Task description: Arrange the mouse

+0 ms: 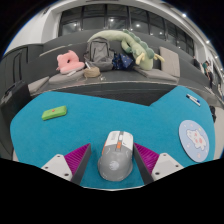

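Your gripper (114,165) sits low in the frame with its fingers (72,160) spread apart, the magenta pads facing inward at lower left and lower right of centre. The mouse (115,155), grey and white with a small orange mark near its wheel, lies between them at bottom centre, resting on the teal mat (110,115); a narrow strip of mat shows on each side of it, so the fingers flank it without pressing on it. The teal mat covers most of the bench (120,92), whose dark far edge runs across the middle of the frame. On the mat, left of centre, lies a small green block (53,113), well apart from the mouse. At the right edge of the mat rests a round pale-blue pad (195,138) with a light printed figure; you cannot make out the print. Above it, toward upper right on the mat, lies a small white item (193,98), too small to identify. Beyond the bench, in the upper middle of the frame, you see a pink plush toy (68,63), a grey bag (100,52) and a long pale-green plush (135,45) heaped together on a dark surface.
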`<state>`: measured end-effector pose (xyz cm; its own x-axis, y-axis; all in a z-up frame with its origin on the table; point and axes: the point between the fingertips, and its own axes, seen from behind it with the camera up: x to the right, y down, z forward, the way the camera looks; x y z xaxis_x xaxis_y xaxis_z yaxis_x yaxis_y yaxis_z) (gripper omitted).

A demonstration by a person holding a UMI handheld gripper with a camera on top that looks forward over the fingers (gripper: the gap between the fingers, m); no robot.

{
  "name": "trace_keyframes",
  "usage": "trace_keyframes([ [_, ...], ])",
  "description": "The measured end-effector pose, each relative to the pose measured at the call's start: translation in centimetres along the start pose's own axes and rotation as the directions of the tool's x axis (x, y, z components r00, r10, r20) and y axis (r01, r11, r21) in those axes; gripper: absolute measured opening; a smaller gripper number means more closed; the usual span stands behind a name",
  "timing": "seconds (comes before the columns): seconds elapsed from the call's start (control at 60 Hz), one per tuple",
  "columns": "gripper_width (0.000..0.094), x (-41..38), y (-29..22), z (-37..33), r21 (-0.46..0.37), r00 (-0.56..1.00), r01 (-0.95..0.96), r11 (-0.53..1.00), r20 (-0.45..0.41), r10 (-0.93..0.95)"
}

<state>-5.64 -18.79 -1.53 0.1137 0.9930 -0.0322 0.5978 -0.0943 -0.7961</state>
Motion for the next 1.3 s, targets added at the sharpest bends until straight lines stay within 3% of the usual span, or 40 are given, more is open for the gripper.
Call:
trace_keyframes([
  [0.05, 0.0837, -0.1, -0.2, 0.6, -0.004, 1.0, -0.005, 1.0, 0.008, 0.005],
  [0.133, 0.0471, 0.3, -0.7, 1.2, 0.008, 1.0, -0.001, 1.0, 0.001, 0.001],
  [0.333, 0.0345, -0.2, -0.4, 0.3, 0.003, 0.999, 0.031, 1.0, 0.042, -0.031],
  [0.4, 0.0346, 0.2, -1.5, -2.0, 0.017, 0.997, 0.012, 1.0, 0.078, -0.013],
  [0.5, 0.0345, 3.7, -5.6, -6.9, 0.119, 0.995, 0.039, 0.992, 0.086, -0.049],
  [0.683, 0.0346, 16.8, -11.0, -10.1, 0.214, 0.999, 0.029, 0.976, 0.007, -0.031],
  [0.783, 0.0344, 25.2, -8.9, -7.7, 0.167, 0.997, -0.001, 0.986, -0.078, 0.014],
  [0.917, 0.0344, 30.9, -2.5, -3.1, 0.031, 0.996, -0.045, 0.999, -0.077, 0.048],
  [1.083, 0.0505, 31.3, 0.4, -1.1, 0.036, 0.999, 0.011, 0.999, -0.039, -0.009],
  [1.183, 0.087, 31.2, -0.1, -3.0, 0.051, 0.999, 0.018, 0.999, -0.044, -0.016],
  [1.3, 0.0847, 30.4, -2.2, -8.4, 0.107, 0.998, 0.047, 0.993, -0.036, -0.044],
])
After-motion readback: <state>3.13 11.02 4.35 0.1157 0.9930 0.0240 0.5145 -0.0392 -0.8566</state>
